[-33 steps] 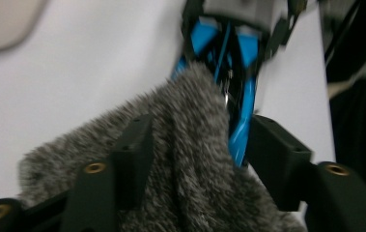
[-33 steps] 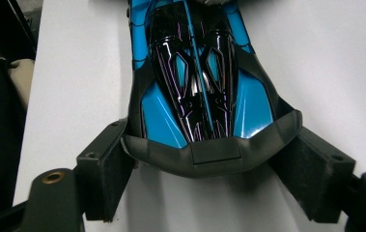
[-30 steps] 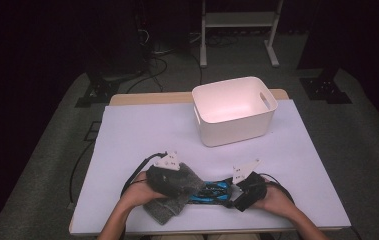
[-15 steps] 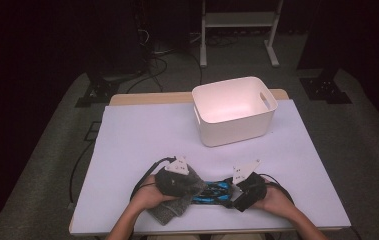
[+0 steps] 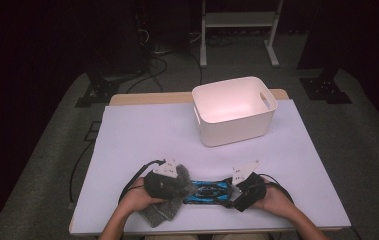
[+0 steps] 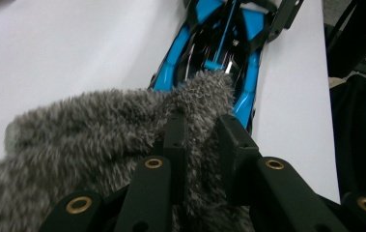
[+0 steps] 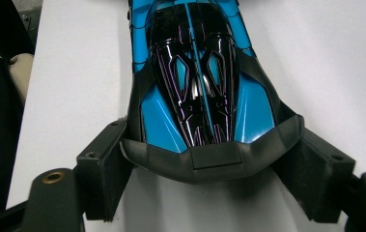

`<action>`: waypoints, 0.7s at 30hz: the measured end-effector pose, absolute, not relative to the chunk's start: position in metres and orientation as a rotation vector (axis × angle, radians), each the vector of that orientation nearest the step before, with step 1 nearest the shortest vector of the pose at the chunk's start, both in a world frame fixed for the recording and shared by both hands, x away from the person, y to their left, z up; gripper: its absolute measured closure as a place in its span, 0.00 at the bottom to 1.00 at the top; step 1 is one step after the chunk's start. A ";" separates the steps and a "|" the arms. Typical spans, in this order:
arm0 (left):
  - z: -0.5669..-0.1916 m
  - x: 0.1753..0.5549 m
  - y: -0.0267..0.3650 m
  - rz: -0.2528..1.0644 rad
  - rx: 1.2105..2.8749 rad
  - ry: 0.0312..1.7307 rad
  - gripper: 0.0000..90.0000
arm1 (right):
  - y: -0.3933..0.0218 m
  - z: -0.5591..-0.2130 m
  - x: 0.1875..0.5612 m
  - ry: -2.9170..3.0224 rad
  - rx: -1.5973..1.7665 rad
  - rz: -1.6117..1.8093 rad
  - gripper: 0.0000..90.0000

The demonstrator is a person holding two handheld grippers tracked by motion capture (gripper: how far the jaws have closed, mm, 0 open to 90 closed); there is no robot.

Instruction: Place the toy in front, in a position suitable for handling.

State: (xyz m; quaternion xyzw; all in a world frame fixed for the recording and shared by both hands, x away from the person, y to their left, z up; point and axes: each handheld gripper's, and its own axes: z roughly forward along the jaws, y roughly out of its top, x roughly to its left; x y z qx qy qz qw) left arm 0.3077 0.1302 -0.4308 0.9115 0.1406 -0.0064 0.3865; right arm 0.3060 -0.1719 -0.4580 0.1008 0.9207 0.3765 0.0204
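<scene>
At the bottom of the high view, the left tongs (image 5: 177, 186) have just been closing and are pinched on a grey fuzzy cloth (image 6: 98, 130) draped over one end of a blue and black toy racing car (image 5: 208, 192). The car's long axis runs sideways across the white surface (image 5: 147, 135), and its other end is clamped wide by the right tongs (image 7: 209, 169). How much car the cloth hides cannot be judged. A white plastic bin (image 5: 234, 110) stands at upper right.

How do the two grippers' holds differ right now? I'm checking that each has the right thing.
The left gripper has its jaws nearly together, pinching the grey fuzzy cloth; the right gripper has its jaws wide, clamping the rear of the blue toy car. The cloth is soft and bunched, the car rigid and glossy. Both rest low on the table.
</scene>
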 end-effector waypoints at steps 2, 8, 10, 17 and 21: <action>-0.430 0.306 0.127 -0.004 2.333 0.350 0.84 | -0.172 -0.458 0.306 2.855 0.310 1.168 0.26; -0.423 0.299 0.103 0.013 2.336 0.277 0.83 | -0.172 -0.458 0.306 2.853 0.312 1.169 0.26; -0.422 0.297 0.098 0.018 2.348 0.265 0.82 | -0.172 -0.458 0.306 2.851 0.313 1.169 0.26; -0.424 0.307 0.118 0.043 2.365 0.339 0.83 | -0.172 -0.459 0.306 2.847 0.303 1.168 0.26; -0.431 0.311 0.136 -0.004 2.320 0.410 0.83 | -0.173 -0.459 0.306 2.846 0.301 1.176 0.26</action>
